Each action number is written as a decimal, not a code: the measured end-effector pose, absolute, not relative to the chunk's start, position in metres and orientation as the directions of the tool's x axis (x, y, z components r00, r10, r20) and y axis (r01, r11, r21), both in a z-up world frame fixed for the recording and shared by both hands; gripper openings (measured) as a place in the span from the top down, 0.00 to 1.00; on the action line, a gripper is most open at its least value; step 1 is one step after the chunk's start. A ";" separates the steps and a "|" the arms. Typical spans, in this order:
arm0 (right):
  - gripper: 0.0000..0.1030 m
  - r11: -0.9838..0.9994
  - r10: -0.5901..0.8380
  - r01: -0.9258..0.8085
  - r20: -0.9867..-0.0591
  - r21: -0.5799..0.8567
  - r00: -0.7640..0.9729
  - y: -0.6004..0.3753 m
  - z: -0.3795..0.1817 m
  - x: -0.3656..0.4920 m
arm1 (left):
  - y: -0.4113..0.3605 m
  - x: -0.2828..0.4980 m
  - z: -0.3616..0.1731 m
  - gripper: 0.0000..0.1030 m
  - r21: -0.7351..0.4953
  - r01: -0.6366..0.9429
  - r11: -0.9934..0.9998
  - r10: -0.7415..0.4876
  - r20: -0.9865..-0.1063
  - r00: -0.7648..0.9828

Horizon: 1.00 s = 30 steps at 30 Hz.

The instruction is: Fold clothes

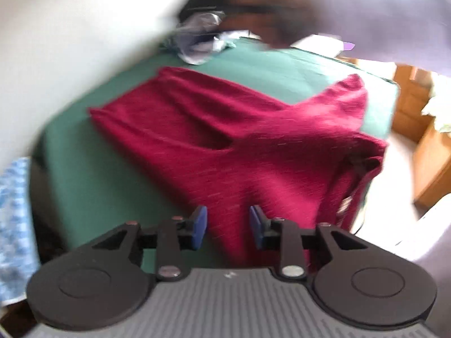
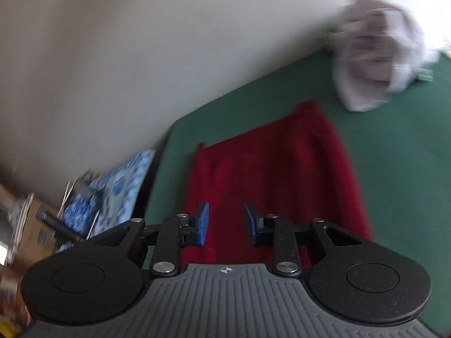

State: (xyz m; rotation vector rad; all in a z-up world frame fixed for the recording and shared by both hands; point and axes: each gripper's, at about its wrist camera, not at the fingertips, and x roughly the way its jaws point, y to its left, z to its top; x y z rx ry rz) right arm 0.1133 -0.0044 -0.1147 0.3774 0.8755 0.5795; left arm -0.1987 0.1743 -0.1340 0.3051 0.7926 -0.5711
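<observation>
A dark red garment [image 1: 239,146] lies spread on the green table [image 1: 93,180], one part hanging over the right edge. My left gripper [image 1: 228,225] is open and empty, just above its near part. In the right wrist view the red garment [image 2: 276,174] lies flat on the green table [image 2: 400,152]. My right gripper [image 2: 227,224] is open and empty above it. In the left wrist view the person's right arm in a light sleeve [image 1: 366,19] reaches across the far side; the right gripper itself is blurred there.
A crumpled pale cloth pile [image 2: 375,56] sits at the table's far corner by the white wall, also in the left wrist view [image 1: 200,42]. A blue patterned cloth [image 2: 118,186] and a cardboard box [image 2: 31,225] stand left of the table. Wooden furniture [image 1: 417,118] is right.
</observation>
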 end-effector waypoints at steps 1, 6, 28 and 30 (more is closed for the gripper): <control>0.71 0.775 0.629 -0.342 -0.607 0.530 0.485 0.017 -0.119 0.131 | 0.167 -0.197 -0.141 0.57 0.023 0.589 0.807 -0.383 -0.740 0.553; 0.68 0.755 0.653 -0.420 -0.639 0.504 0.407 0.104 -0.151 0.198 | 0.153 -0.188 -0.172 0.54 -0.069 0.521 0.851 -0.370 -0.783 0.500; 0.93 0.695 0.719 -0.390 -0.559 0.604 0.414 0.093 -0.206 0.277 | 0.144 -0.175 -0.173 0.42 -0.075 0.362 0.929 -0.245 -0.858 0.451; 0.93 0.625 0.768 -0.309 -0.493 0.717 0.409 0.073 -0.212 0.281 | 0.142 -0.173 -0.172 0.41 -0.069 0.373 0.925 -0.242 -0.864 0.441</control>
